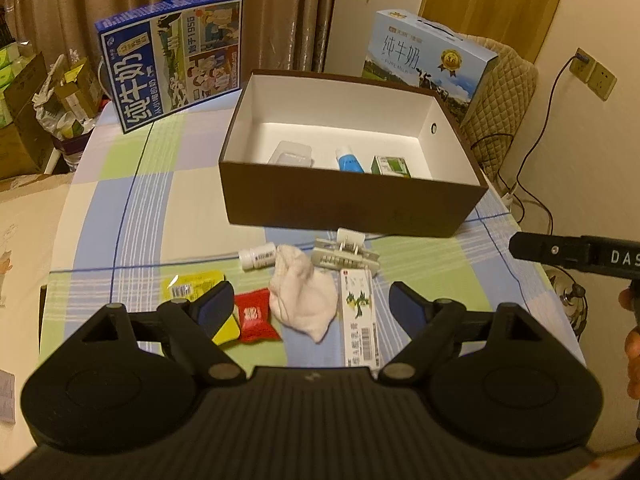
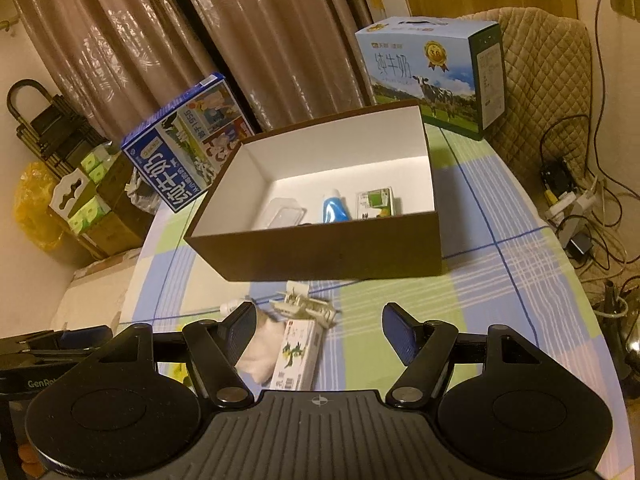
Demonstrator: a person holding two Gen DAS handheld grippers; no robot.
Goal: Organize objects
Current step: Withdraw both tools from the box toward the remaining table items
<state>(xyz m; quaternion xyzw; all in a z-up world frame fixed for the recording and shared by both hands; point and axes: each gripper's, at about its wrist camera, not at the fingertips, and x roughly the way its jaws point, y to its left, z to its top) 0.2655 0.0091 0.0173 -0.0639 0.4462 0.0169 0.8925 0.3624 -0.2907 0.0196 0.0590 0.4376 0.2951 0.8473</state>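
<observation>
A brown box point(image 1: 348, 208) point(image 2: 320, 252) with a white inside holds a clear plastic case point(image 1: 291, 153), a blue tube point(image 1: 349, 160) and a small green carton point(image 1: 391, 166). In front of it on the checked tablecloth lie a white pill bottle point(image 1: 258, 255), a hair clip point(image 1: 345, 255), a white sock point(image 1: 302, 300), a red packet point(image 1: 255, 319), a yellow packet point(image 1: 194, 286) and a long white carton point(image 1: 359, 316) point(image 2: 297, 356). My left gripper point(image 1: 312, 308) is open above the sock and red packet. My right gripper point(image 2: 320, 334) is open above the long carton.
A dark blue milk carton box point(image 1: 174, 60) stands at the back left and a light blue one point(image 1: 432, 60) at the back right. A quilted chair point(image 1: 504, 96) and cables point(image 2: 576, 216) lie to the right. Cardboard boxes point(image 1: 24, 120) stand left of the table.
</observation>
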